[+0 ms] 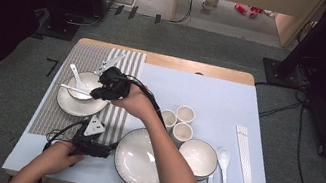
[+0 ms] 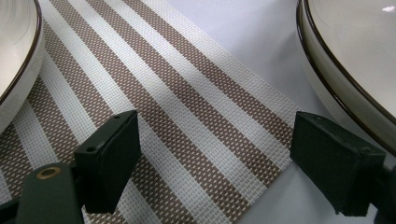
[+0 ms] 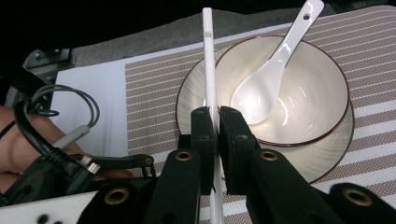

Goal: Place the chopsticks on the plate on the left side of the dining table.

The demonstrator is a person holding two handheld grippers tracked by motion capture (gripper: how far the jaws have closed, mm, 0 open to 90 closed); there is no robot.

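White chopstick (image 3: 208,70); white spoon (image 3: 271,74); cream bowl (image 3: 322,93), brown rim; brown-white striped placemat (image 2: 187,112); black jaws.

The right gripper (image 3: 214,126) is stretched forward on a long forearm, its jaws nearly closed with only a thin gap between them. The left gripper (image 2: 215,158) stays near the body, its jaws wide apart.

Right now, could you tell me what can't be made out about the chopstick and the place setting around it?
- Chopstick, right gripper view: its lower end is cut off by the bottom edge, and the shut fingers cover part of the shaft.
- Plate under the bowl, right gripper view: its near rim sits behind the right gripper.
- Chopstick mark, right gripper view: too small to read.
- Second plate, left gripper view: cut off by the right edge.
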